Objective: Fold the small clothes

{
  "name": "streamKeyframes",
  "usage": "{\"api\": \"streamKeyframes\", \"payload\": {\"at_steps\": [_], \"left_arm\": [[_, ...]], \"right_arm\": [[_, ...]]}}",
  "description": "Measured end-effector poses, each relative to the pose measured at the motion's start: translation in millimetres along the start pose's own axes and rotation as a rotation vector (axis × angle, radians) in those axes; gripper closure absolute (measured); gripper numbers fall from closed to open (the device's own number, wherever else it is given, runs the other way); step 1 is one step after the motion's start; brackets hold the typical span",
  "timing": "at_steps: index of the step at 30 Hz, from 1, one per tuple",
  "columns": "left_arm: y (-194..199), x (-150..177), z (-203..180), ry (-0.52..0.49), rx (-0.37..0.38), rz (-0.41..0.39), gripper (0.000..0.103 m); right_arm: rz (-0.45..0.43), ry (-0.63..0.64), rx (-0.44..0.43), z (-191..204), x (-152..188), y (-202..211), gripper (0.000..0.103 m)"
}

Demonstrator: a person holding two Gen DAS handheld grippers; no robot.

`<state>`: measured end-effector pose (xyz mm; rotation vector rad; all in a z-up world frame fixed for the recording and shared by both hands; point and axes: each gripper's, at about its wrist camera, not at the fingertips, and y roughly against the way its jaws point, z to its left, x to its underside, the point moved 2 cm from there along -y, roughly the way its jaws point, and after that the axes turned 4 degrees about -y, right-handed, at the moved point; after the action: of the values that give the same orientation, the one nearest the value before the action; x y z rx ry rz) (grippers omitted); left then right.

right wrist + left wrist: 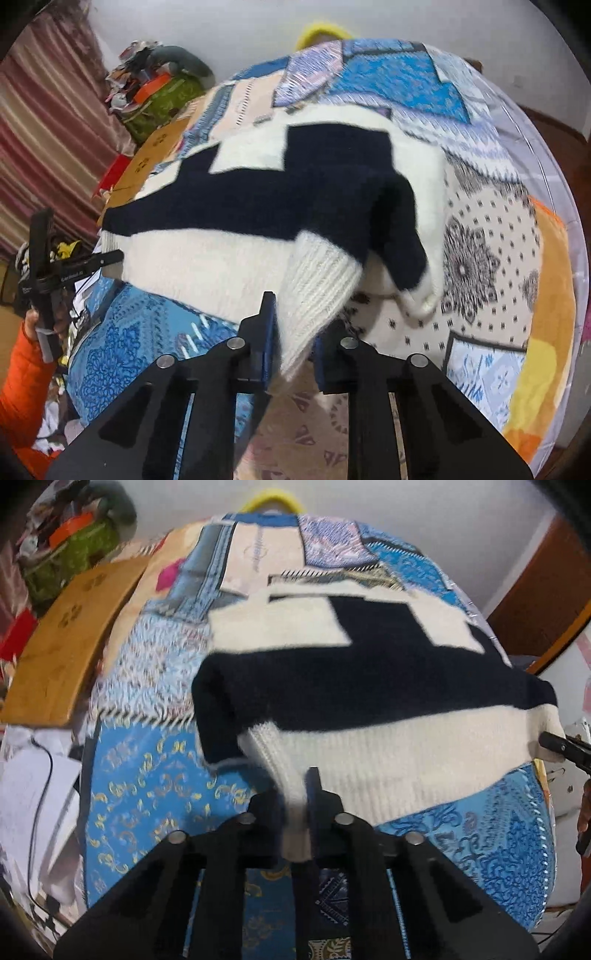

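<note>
Here: patchwork bedspread [155, 775] filling frame, wooden board [70, 642] upper left, white wall behind. Navy-and-cream sweater [351, 686] spread at centre. Left gripper [295, 812] and right gripper [295, 332] each clamped on ribbed cuff.

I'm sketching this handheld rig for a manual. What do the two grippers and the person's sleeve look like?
Both are matte black plastic. The left gripper has angular linkage arms with round silver pivot pins and flat black jaws. The right gripper is built the same, but its jaws carry dark blue pads. Seen from the right wrist, the left one bears small white lettering, too small to read. The sleeve is bright orange.
</note>
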<state>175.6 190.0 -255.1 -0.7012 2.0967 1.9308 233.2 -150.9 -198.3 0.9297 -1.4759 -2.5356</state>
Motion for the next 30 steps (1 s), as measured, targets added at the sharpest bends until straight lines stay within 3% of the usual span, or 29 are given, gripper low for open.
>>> {"api": "streamKeyframes", "payload": {"at_steps": [9,14,22,30], "left_arm": [[37,-51,-1,0.008,0.009,-0.151,0.095],[39,-86,2,0.016,0.000,-0.196,0.095],[10,-120,32,0.091,-0.027,-0.180,0.095],[-47,-132,48,0.130,-0.030,-0.092,0.095]], "right_arm": [[-0.101,0.123,0.019,28,-43,14,0.094],[-0.160,0.101,0.043,22,-71,16,0.094],[-0.208,-0.009,0.090,-17,-107,8,0.094],[-0.165,-0.081,0.101,-45,-123,-28,0.094]]}}
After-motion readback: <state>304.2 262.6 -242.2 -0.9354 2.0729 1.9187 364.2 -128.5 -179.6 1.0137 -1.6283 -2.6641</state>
